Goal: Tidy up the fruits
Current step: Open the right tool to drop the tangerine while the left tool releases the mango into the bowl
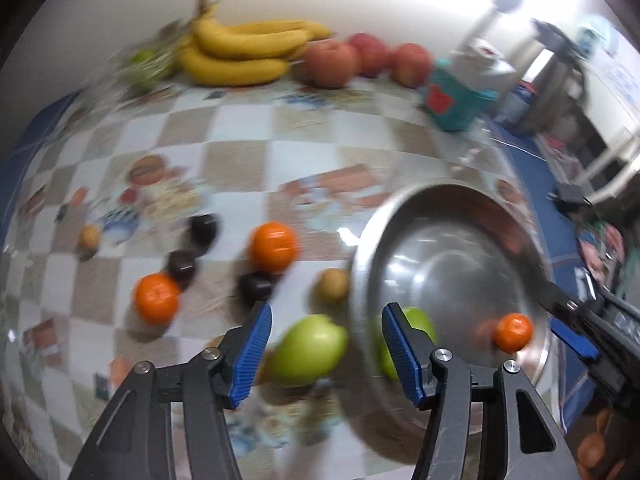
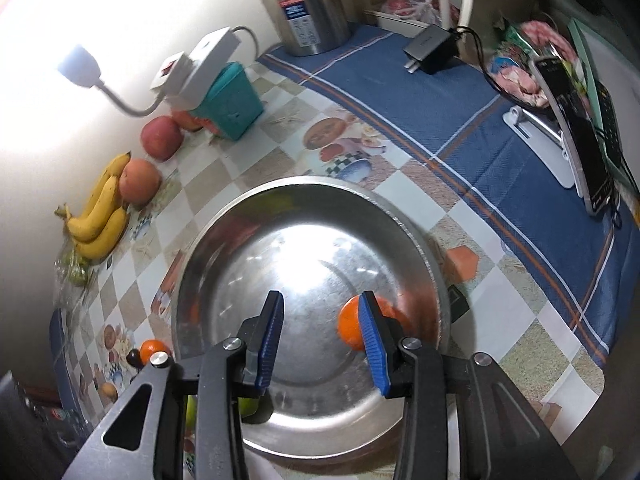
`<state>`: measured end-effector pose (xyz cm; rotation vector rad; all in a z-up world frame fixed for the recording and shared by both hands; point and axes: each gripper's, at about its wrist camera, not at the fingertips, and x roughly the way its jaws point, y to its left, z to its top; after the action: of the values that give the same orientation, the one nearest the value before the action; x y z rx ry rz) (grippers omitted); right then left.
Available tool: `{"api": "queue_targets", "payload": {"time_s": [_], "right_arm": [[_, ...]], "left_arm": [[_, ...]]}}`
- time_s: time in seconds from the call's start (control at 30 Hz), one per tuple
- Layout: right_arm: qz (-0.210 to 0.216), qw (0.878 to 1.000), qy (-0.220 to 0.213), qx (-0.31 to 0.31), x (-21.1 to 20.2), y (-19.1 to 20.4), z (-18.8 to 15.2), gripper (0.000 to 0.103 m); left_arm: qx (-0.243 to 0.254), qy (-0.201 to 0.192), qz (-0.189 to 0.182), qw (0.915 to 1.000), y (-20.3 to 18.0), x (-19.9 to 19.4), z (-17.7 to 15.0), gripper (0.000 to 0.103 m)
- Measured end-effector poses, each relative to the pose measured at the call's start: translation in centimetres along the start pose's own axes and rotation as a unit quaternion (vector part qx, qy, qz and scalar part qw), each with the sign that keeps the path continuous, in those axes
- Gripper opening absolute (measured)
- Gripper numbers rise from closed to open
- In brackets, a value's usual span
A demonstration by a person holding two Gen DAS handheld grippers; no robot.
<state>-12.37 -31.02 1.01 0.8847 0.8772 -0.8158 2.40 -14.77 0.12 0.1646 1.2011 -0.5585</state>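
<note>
A checked tablecloth (image 1: 248, 152) printed with food pictures covers the table, which stands against a pale wall; a blue cloth (image 2: 460, 120) lies along its far right side. By the wall sit a bunch of bananas (image 1: 244, 50), red apples (image 1: 332, 62) and a teal box (image 1: 456, 100), with a steel kettle (image 2: 308, 4) farther right.

A steel bowl (image 2: 408, 224) stands near the right. Inside it, an orange (image 2: 348, 326) lies by the right wall and a green fruit (image 1: 424, 320) by the near left wall. A second green fruit (image 1: 312, 348) rests on the table just left of the bowl.

Farther left on the table are two more oranges (image 1: 274, 246), three dark plums (image 1: 182, 266) and two small brown fruits (image 1: 334, 284).

The left gripper (image 1: 326, 352) hangs above the bowl's left rim, jaws apart and empty. The right gripper (image 2: 322, 344) hangs over the bowl, jaws released, gripping nothing; the orange lies beyond its right finger.
</note>
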Motion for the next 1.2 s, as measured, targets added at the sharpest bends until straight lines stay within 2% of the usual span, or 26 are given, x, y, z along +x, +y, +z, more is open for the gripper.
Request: {"api": "queue_targets", "payload": {"time_s": [0.07,0.13,0.23,0.3,0.37,0.4,0.57,0.7,0.8,1.2], "right_arm": [[0.0,1.0,0.004,-0.014,-0.1,0.7,-0.4,0.047],[0.001,1.0,0.008,-0.029,-0.1,1.5,-0.9,0.047],[0.0,0.999,0.01,-0.053,-0.2,2.7,-1.5,0.052],[0.0,0.998,0.01,-0.065,-0.2,3.3,-1.9,0.059],[0.006,0.997,0.013,-0.077,-0.1,4.0,-2.3,0.071],[0.007,0.997,0.014,-0.08,0.0,4.1,-2.3,0.072],[0.002,0.995,0.014,-0.102,0.3,5.1,-2.9,0.081],[-0.004,0.994,0.012,-0.113,0.5,5.6,-3.1,0.082],[-0.008,0.993,0.013,-0.115,0.6,5.7,-3.2,0.091],[-0.009,0.992,0.011,-0.124,0.7,5.9,-3.3,0.093]], "left_arm": [[-0.024,0.01,0.026,0.9993,1.5,-0.1,0.1,0.064],[-0.039,0.016,0.046,0.9981,2.5,-0.1,-0.1,0.066],[-0.072,0.028,0.061,0.9952,4.6,-0.3,-0.3,0.07],[-0.095,0.031,0.07,0.9925,5.9,-0.6,-0.5,0.083],[-0.113,0.035,0.083,0.9896,6.9,-0.6,-0.8,0.092],[-0.118,0.035,0.086,0.9887,7.2,-0.7,-1.0,0.095],[-0.136,0.042,0.093,0.9855,8.3,-0.5,-1.3,0.103],[-0.136,0.042,0.096,0.9852,8.3,-0.4,-1.2,0.103],[-0.134,0.042,0.096,0.9854,8.3,-0.4,-1.2,0.103],[-0.137,0.03,0.113,0.9837,8.8,-0.6,-1.3,0.103]]}}
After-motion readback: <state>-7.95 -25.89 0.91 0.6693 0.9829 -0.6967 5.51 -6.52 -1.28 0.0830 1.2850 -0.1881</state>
